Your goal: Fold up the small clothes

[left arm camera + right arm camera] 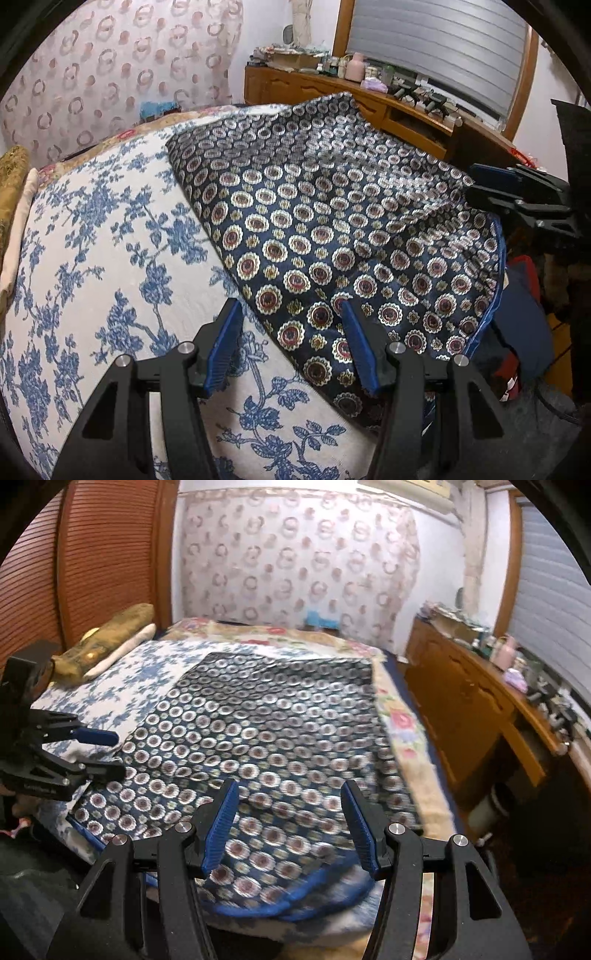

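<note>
A dark blue garment with a pattern of round flower medallions point(332, 221) lies spread flat on the bed; it also shows in the right wrist view point(266, 731), its blue-trimmed near edge hanging at the bed's front. My left gripper point(291, 310) is open and empty, hovering over the garment's near left edge. My right gripper point(290, 790) is open and empty above the garment's near edge. The right gripper shows at the right of the left wrist view point(491, 184), the left gripper at the left of the right wrist view point(107, 753).
The bed has a white cover with blue flowers point(103, 240). A wooden dresser point(369, 99) with bottles stands along the right. A gold pillow point(110, 631) lies at the bed's far left. A curtain with ring pattern point(295, 554) hangs behind.
</note>
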Demonstrator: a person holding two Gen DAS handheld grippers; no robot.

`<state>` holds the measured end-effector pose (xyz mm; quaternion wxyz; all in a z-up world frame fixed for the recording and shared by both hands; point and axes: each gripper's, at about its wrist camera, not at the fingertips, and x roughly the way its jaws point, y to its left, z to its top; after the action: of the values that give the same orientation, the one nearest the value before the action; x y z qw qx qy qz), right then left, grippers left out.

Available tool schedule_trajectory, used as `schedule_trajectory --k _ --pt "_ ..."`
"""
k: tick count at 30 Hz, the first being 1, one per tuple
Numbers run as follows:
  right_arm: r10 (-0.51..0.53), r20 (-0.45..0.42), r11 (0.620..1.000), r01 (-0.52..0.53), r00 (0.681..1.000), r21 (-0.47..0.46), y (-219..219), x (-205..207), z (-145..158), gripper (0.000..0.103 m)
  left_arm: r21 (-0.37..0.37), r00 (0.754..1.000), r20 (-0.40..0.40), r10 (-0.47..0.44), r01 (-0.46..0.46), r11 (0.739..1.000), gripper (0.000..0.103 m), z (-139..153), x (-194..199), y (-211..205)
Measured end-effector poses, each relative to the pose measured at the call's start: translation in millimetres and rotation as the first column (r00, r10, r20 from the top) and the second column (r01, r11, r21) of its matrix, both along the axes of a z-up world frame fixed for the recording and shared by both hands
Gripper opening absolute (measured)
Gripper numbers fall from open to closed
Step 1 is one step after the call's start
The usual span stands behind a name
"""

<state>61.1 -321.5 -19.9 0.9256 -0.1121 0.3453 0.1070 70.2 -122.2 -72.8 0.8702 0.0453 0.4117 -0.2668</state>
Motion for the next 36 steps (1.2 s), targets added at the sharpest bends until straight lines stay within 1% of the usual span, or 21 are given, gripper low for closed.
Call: schedule_trajectory --k 3,9,11,13,14,16,17,18,19,20,22,25,27,30,36 --pt "0.004 -0.018 1.000 -0.004 1.000 0.005 4.8 5.1 -10.2 0.059 0.006 1.000 -0.002 -0.006 0.006 1.000 0.055 0.2 -3.6 -0.8" --pt "0.008 -0.048 1.000 -0.007 0.999 0.005 3.8 7.3 -21.6 0.059 -0.031 1.000 -0.027 -0.015 0.014 0.999 0.055 0.9 -10.9 2.7" --pt "0.011 -0.058 1.000 -0.011 0.998 0.003 3.1 6.1 -24.6 0.059 -0.036 0.999 -0.033 -0.018 0.017 0.999 0.052 1.3 -11.9 2.5" --pt "0.014 -0.065 1.000 -0.014 0.998 0.004 1.5 4.6 -27.1 0.059 -0.042 0.999 -0.039 -0.034 0.032 0.999 0.042 1.9 -13.2 0.9" --pt "0.017 -0.069 1.000 -0.016 0.997 0.007 1.6 4.1 -28.1 0.059 -0.047 0.998 -0.043 -0.040 0.038 0.998 0.039 2.2 -14.3 0.4" --pt "0.022 -0.073 1.000 -0.021 0.997 0.014 1.6 3.7 -28.9 0.059 -0.052 0.998 -0.048 -0.048 0.046 0.998 0.024 2.4 -15.3 -0.3" --pt "0.025 -0.075 1.000 -0.024 0.997 0.017 1.8 3.2 -29.7 0.059 -0.056 0.997 -0.051 -0.052 0.049 0.997 0.019 3.0 -15.7 -0.2" --pt "0.029 -0.077 0.999 -0.027 0.997 0.020 2.5 3.0 -30.2 0.059 -0.066 0.997 -0.055 -0.060 0.056 0.996 0.008 4.0 -15.7 -0.2" --pt "0.034 -0.079 0.999 -0.033 0.996 0.023 3.3 2.9 -30.4 0.059 -0.076 0.996 -0.057 -0.067 0.062 0.995 0.005 5.5 -15.6 -0.1" --pt "0.039 -0.081 0.999 -0.037 0.996 0.026 4.2 2.7 -30.3 0.059 -0.083 0.997 -0.043 -0.069 0.065 0.994 0.002 9.2 -16.8 -0.2" --pt "0.054 -0.083 0.998 -0.052 0.995 0.031 7.1 0.9 -29.8 0.059 -0.097 0.997 -0.013 -0.071 0.070 0.993 0.001 18.7 -17.7 -1.2" --pt "0.084 -0.088 0.996 -0.080 0.993 0.043 10.6 -3.3 -27.3 0.059 -0.138 0.997 0.028 -0.073 0.077 0.987 0.001 38.9 -15.1 -1.0" --pt "0.097 -0.086 0.994 -0.093 0.992 0.051 12.0 -6.9 -23.6 0.059 -0.154 0.996 0.056 -0.070 0.078 0.985 0.001 54.1 -10.2 -2.5" --pt "0.116 -0.074 0.992 -0.112 0.990 0.062 14.8 -11.8 -15.9 0.060 -0.165 0.995 0.078 -0.061 0.073 0.984 0.001 68.6 2.0 -4.7" --pt "0.169 -0.036 0.983 -0.166 0.985 0.073 23.6 -27.3 1.3 0.065 -0.186 0.996 0.088 -0.031 0.047 0.981 0.000 78.5 26.0 -7.5"
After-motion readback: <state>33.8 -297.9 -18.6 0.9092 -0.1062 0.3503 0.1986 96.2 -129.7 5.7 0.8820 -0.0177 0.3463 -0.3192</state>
